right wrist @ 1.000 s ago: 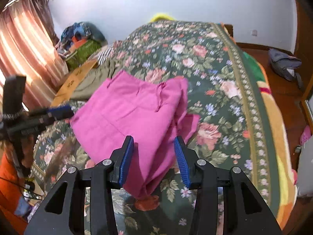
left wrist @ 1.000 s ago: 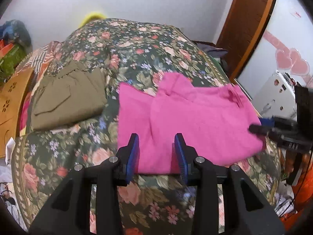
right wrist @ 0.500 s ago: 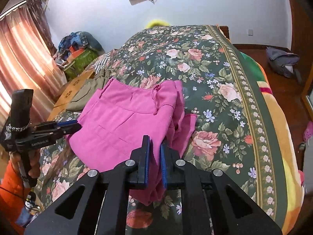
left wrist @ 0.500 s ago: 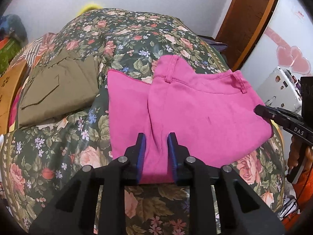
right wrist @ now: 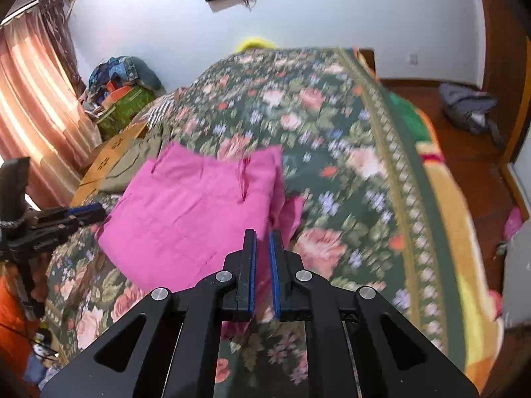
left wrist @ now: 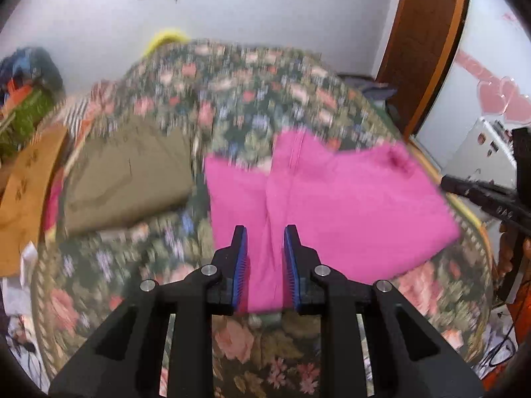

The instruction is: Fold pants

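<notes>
**Pink pants gripped at both near corners**

Pink pants (left wrist: 335,205) are lying folded on the floral bedspread (left wrist: 252,99), toward its near edge, with a folded olive garment (left wrist: 129,179) resting just beside them on the left. The left gripper (left wrist: 265,265) is reaching over the near hem, its blue pads (left wrist: 239,265) sitting narrowly apart with pink fabric running between them. The right gripper (right wrist: 261,265) is pinching a hanging fold of the pants (right wrist: 192,212) at the opposite near corner, its jaws nearly touching around the cloth. Both views are showing motion blur across the bedspread (right wrist: 332,139).
</notes>
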